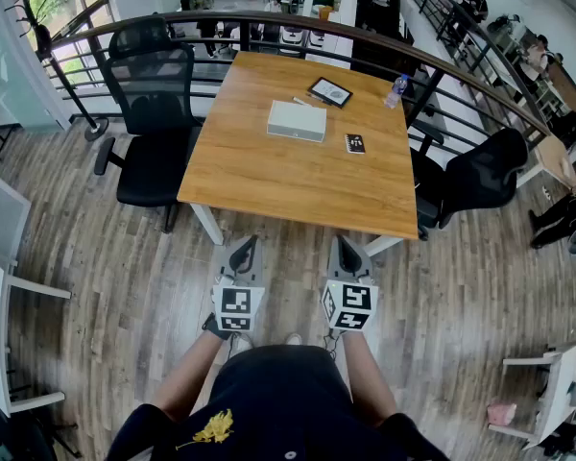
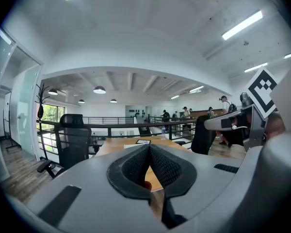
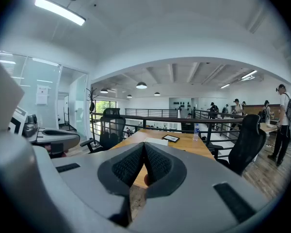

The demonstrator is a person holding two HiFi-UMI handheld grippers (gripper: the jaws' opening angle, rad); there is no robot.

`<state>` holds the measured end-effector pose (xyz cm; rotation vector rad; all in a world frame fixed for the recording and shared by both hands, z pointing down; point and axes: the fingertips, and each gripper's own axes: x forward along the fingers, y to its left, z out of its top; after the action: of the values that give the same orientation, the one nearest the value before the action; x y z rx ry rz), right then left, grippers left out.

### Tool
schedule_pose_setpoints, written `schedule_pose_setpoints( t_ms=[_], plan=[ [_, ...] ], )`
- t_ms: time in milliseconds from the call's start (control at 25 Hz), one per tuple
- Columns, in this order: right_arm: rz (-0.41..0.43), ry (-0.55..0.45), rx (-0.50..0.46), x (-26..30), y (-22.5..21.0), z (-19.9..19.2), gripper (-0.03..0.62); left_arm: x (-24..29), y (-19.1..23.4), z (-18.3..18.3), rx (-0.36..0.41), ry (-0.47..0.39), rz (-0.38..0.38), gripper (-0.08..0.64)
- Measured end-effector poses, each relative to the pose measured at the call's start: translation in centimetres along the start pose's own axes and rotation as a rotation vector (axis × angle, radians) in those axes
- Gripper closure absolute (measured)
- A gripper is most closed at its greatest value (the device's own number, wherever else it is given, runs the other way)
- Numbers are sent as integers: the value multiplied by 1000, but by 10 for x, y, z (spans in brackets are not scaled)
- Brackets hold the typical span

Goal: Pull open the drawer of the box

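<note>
A flat white box lies on the far middle of the wooden table; its drawer looks closed. The same box shows small in the right gripper view, and its edge shows just above the jaws in the left gripper view. My left gripper and right gripper hang side by side over the floor, short of the table's near edge and well away from the box. Both point toward the table. In each gripper view the jaws are shut tip to tip with nothing between them.
A tablet, a small black card and a water bottle lie near the box. A black office chair stands at the table's left, another at its right. A curved railing runs behind the table.
</note>
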<state>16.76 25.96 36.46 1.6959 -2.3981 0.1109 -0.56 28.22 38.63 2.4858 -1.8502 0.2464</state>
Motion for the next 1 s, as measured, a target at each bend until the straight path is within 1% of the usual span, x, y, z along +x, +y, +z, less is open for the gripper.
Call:
schedule_pose_setpoints(
  t_ms=[240,400,520,640,720,840,1000],
  plan=[
    [20,1,-16,-3,18,1,595,-13,15,0,-11,5,0,545],
    [8,8,-27,-4,13,-2,595,-22,27,0,14,9,8,544],
    [-3,12,-27,-5,9,-1,595,-26,35,-1,4,13,20,544],
    [-2,-3,-14,-7,8,3,595,-28,34,2,6,9,21,544],
    [14,-21,2,-6,10,5,595,-26,31,3,12,2,15,545],
    [40,-32,5,-6,14,6,565,-25,25,4,19,-6,6,544],
    [39,-34,-3,-9,16,7,560,-27,20,5,24,-1,-4,545]
  ],
)
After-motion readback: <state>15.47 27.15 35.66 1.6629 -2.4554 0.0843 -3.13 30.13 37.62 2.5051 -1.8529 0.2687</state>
